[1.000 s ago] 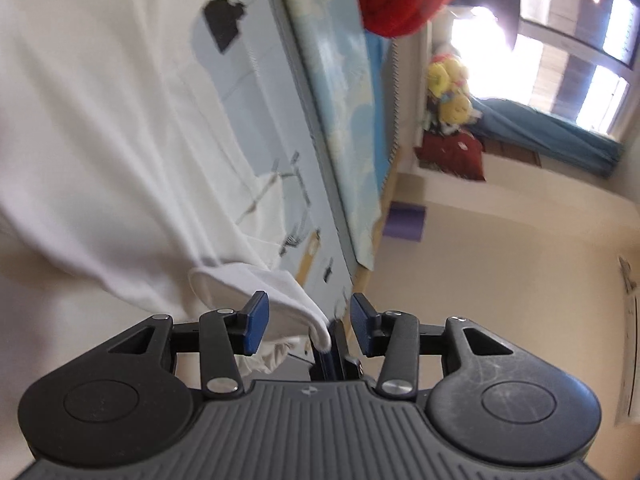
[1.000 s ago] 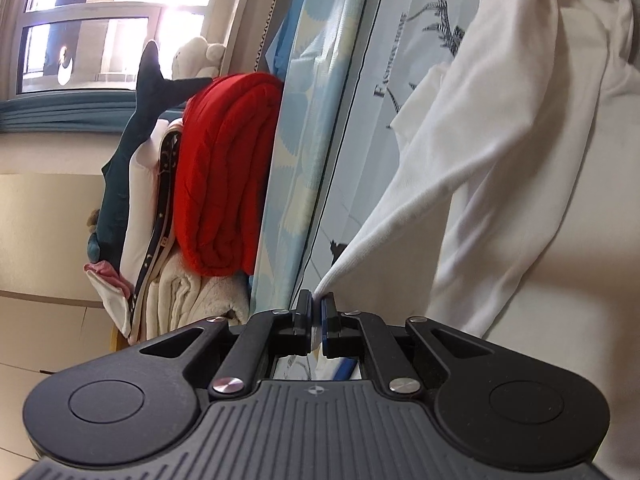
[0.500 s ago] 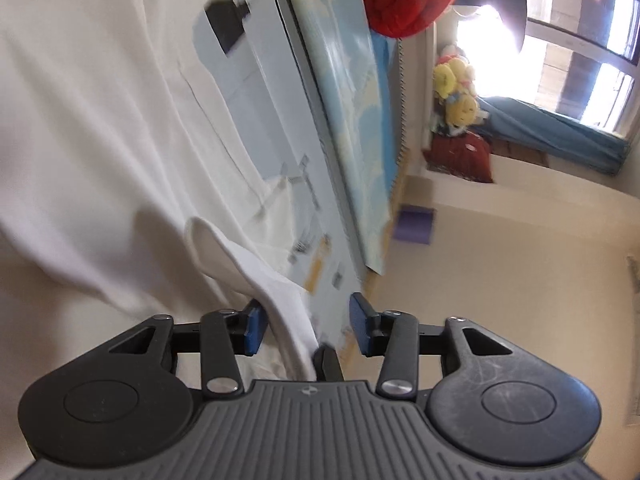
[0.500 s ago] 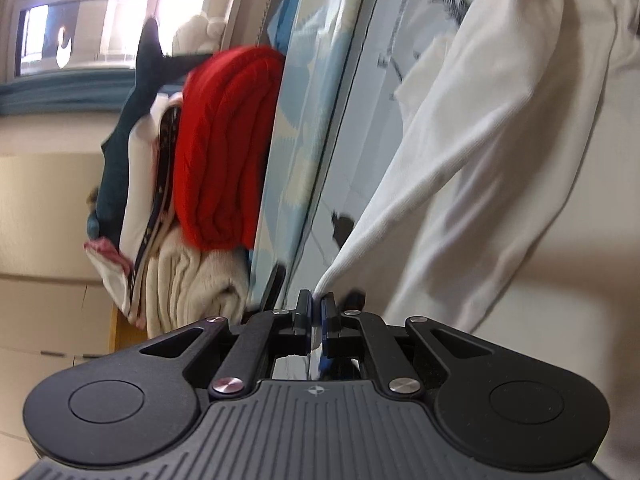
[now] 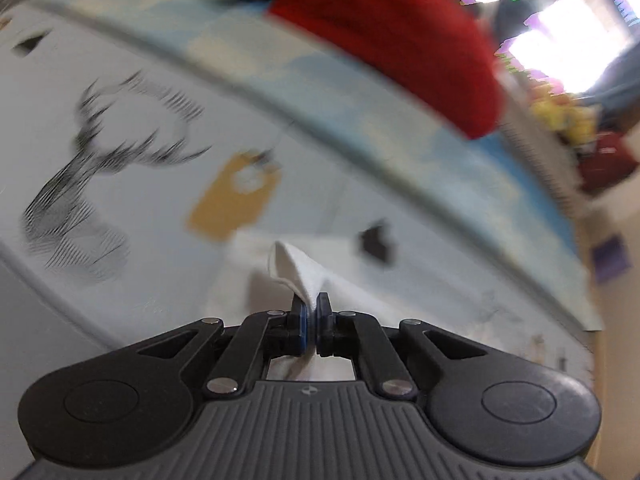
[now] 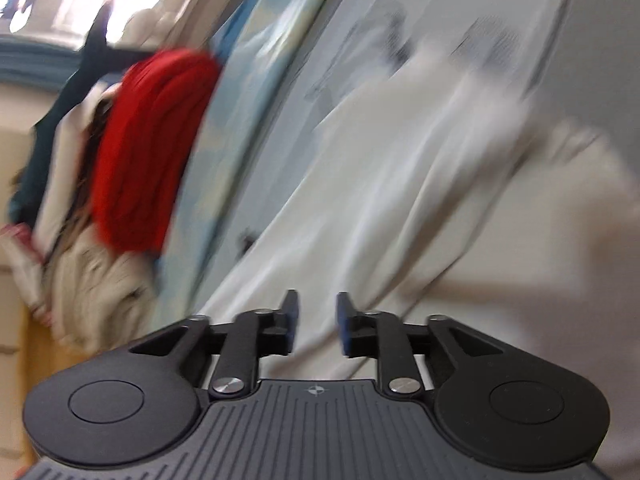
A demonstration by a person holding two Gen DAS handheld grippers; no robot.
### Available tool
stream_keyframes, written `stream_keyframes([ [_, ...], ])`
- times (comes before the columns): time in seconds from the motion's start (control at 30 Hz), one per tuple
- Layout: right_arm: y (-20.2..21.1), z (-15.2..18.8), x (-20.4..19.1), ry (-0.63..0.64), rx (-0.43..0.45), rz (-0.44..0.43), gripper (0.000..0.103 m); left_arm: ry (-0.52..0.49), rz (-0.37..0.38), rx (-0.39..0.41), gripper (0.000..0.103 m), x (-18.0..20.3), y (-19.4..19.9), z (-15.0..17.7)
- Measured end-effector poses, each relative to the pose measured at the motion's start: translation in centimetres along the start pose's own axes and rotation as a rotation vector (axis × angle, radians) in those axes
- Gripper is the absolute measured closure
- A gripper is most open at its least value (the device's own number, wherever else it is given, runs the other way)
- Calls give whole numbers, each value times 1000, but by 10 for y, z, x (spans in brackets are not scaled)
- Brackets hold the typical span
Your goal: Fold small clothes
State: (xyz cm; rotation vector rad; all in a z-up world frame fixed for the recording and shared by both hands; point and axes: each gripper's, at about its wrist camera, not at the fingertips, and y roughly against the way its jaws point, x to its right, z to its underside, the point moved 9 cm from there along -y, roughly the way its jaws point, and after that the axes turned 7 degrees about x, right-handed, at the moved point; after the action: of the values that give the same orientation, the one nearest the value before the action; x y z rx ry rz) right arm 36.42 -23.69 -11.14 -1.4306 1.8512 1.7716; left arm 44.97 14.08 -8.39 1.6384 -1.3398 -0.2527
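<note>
A white garment (image 6: 400, 208) lies spread over a pale printed bedsheet (image 5: 152, 216). In the left wrist view my left gripper (image 5: 311, 312) is shut on a folded white edge of the garment (image 5: 298, 266), lifted off the sheet; the picture is blurred by motion. In the right wrist view my right gripper (image 6: 317, 312) has its jaws opening, blue pads apart. The white cloth lies beneath and beyond them and nothing is pinched between the pads.
A red folded blanket (image 5: 400, 40) and beige clothes (image 6: 92, 280) are piled at the far side of the bed on a blue patterned cover (image 5: 460, 184). A bright window (image 5: 560, 28) and soft toys stand beyond. The sheet carries a deer print (image 5: 88, 168).
My left gripper closed on the white hem, rose and swung round. My right gripper, shut on a white corner before, has opened and let the cloth go.
</note>
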Motion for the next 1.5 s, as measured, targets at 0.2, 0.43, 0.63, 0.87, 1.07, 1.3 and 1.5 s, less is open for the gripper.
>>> stream_keyframes([
  [0.2, 10, -39, 42, -101, 123, 137, 75, 21, -86, -53, 99, -28, 2, 5],
  [0.43, 14, -69, 77, -184, 135, 255, 75, 29, -29, -20, 99, -19, 10, -1],
  [0.63, 10, -50, 80, -172, 71, 284, 71, 19, -32, -35, 99, -15, 7, 3],
  [0.87, -16, -48, 82, -199, 39, 285, 59, 15, -17, -43, 99, -14, 7, 6],
  [1.07, -4, -66, 77, -189, 107, 272, 96, -19, 81, -62, 99, -7, 11, 2],
  [1.3, 2, -77, 101, -174, 79, 416, 96, -189, -5, -216, 96, -23, -7, 34],
  [1.5, 20, -72, 76, -84, 78, 429, 90, -270, -102, -122, 95, -34, 2, 22],
])
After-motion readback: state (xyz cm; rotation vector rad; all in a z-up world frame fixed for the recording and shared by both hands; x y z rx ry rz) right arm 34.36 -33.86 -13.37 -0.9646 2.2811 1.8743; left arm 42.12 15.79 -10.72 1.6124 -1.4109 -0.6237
